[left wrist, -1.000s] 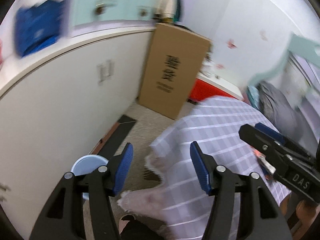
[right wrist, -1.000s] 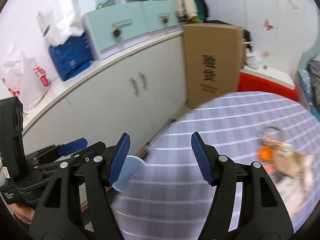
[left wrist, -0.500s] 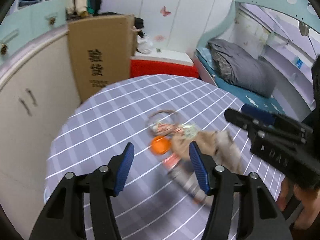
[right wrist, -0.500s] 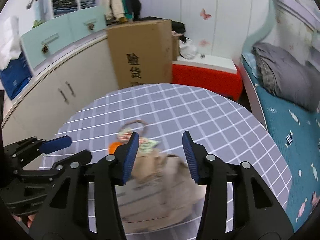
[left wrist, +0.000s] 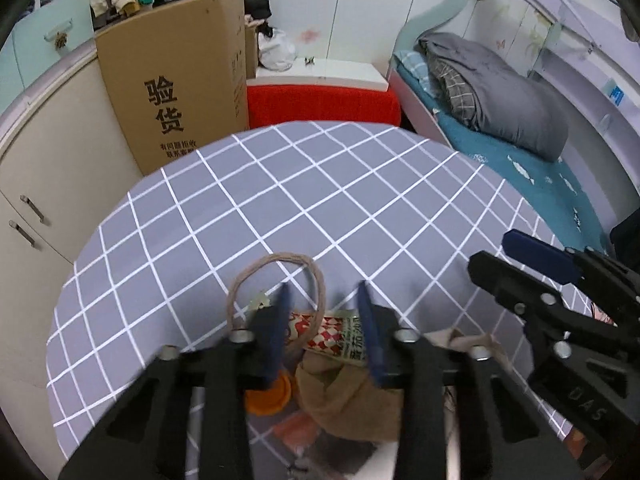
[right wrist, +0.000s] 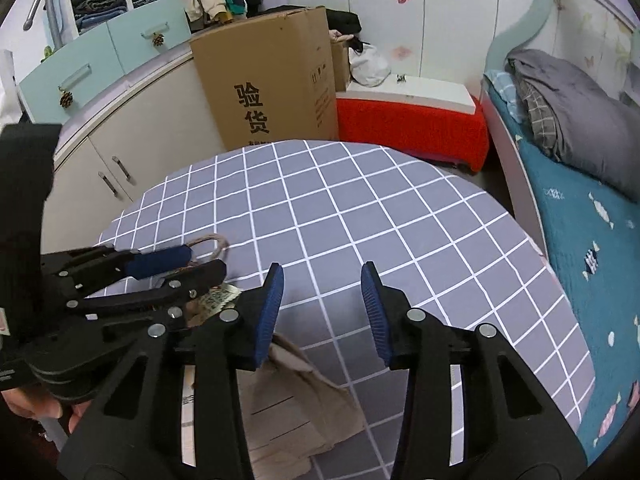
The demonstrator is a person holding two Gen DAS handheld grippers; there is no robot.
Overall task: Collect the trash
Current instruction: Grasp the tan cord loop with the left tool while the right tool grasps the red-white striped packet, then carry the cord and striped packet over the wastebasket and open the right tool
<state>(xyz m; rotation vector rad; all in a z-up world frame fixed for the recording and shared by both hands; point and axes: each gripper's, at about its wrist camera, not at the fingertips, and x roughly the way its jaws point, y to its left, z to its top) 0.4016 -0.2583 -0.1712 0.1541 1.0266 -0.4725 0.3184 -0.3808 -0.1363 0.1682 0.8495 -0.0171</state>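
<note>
— Where does the trash sit for us?

— In the left wrist view it is bunched at the lower centre of the frame, on the near edge of the round table (left wrist: 340, 208) with the grey checked cloth. We see a brown paper bag (left wrist: 352, 396) lying crumpled, its twine handle (left wrist: 276, 280) looped out flat toward the middle of the table, a red-and-white snack wrapper (left wrist: 332, 330) lying across the bag's top, and an orange cap (left wrist: 269, 396) just beside the bag at lower left.

— And our tools?

— Our left gripper (left wrist: 322, 322) hangs over the wrapper with its jaws apart and nothing between them. Our right gripper (right wrist: 322, 306) is also parted and empty, above bare cloth, with the bag (right wrist: 296, 400) at the lower left of its view.

— How do we expect these things to handle?

— Light, all of them, we judge. The bag looks soft and creased, so it should fold under a pinch rather than resist; a doubled edge or the twine gives us the surest hold. The wrapper is thin and probably slick, so we should pinch a raised corner, not the flat face. The cap seems stiff and small and may skate away on the cloth, so we should close across its rim.
</note>
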